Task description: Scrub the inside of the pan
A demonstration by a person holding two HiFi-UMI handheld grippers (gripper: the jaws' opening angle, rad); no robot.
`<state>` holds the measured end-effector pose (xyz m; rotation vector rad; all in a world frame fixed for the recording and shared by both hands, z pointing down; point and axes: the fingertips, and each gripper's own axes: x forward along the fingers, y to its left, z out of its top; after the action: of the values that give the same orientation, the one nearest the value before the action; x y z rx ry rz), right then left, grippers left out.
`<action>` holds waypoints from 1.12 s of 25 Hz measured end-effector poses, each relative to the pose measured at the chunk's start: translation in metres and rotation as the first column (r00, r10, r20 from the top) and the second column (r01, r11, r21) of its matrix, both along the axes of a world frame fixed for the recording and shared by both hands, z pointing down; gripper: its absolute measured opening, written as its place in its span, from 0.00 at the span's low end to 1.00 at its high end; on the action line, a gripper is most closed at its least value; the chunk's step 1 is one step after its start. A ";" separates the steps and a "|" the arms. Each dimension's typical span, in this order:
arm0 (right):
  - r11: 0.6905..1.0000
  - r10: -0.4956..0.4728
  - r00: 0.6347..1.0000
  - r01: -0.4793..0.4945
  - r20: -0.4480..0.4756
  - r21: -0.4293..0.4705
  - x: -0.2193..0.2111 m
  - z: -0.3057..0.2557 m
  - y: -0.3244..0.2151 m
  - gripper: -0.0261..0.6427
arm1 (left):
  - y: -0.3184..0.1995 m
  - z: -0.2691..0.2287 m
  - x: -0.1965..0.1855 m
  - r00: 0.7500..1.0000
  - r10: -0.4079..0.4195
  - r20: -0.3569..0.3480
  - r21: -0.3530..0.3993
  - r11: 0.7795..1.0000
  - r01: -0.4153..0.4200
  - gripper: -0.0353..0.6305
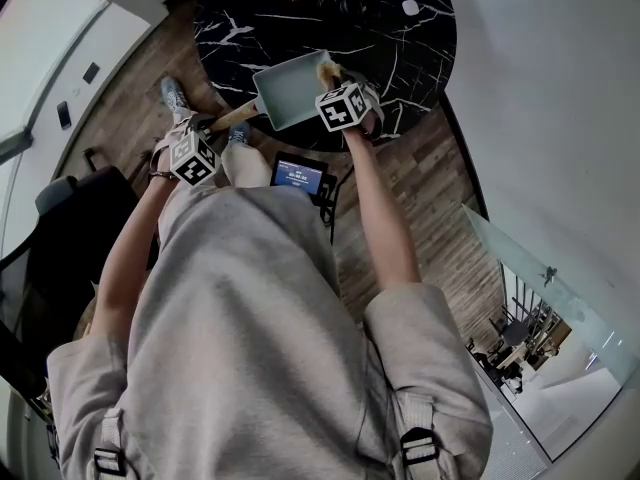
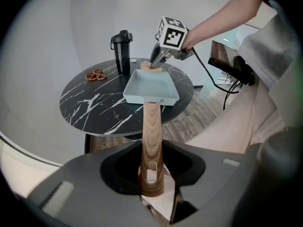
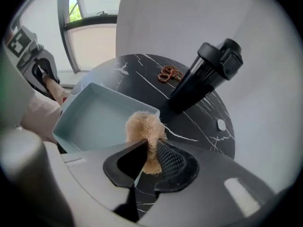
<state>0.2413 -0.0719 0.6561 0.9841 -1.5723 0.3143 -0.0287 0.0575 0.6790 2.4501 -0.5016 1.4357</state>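
Your pan (image 2: 150,90) sits on the table (image 2: 94,108) at the edge nearest you. Its handle (image 2: 152,141) reaches off the table toward you and is held between the jaws of your left gripper (image 2: 151,176). At the pan's far right corner is the scrubber (image 3: 143,126), clamped in your right gripper (image 3: 149,155). Beyond the pan stands the bottle (image 2: 122,51), with a small tangle (image 2: 95,74) beyond and further left and a small disc (image 3: 221,124) beyond and to the right.
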 end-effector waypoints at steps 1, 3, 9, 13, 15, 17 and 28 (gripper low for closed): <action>1.000 -0.010 1.000 0.010 -0.022 0.001 0.001 0.003 0.000 0.16 | 0.000 0.000 0.000 1.000 0.000 0.001 0.000 1.000 0.000 0.26; 0.999 -0.033 0.998 0.033 -0.058 0.007 0.003 0.008 -0.001 0.16 | 0.000 0.000 0.001 1.000 -0.001 -0.001 0.000 1.000 0.001 0.26; 0.973 -0.225 0.950 0.231 -0.214 0.002 -0.011 0.015 -0.002 0.16 | 0.002 -0.001 0.000 1.000 0.000 0.002 0.008 1.000 0.000 0.25; 0.969 -0.246 0.946 0.245 -0.210 -0.032 -0.018 0.025 -0.001 0.16 | 0.002 0.001 0.000 1.000 0.003 0.005 0.012 1.000 -0.003 0.25; 0.971 -0.236 0.950 0.235 -0.205 -0.031 -0.019 0.022 -0.004 0.16 | 0.002 0.000 0.001 1.000 0.003 0.004 0.012 1.000 -0.003 0.25; 0.967 -0.255 0.942 0.253 -0.220 -0.036 -0.021 0.021 -0.004 0.16 | 0.002 0.001 0.000 1.000 0.003 0.004 0.014 1.000 -0.003 0.25; 0.982 -0.155 0.985 0.145 -0.077 -0.123 -0.034 0.049 0.015 0.15 | 0.001 0.002 0.000 1.000 -0.005 0.007 0.016 1.000 0.005 0.26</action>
<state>0.2074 -0.0574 0.7048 0.7738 -1.5221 0.2526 -0.0284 0.0589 0.6809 2.4551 -0.5217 1.4441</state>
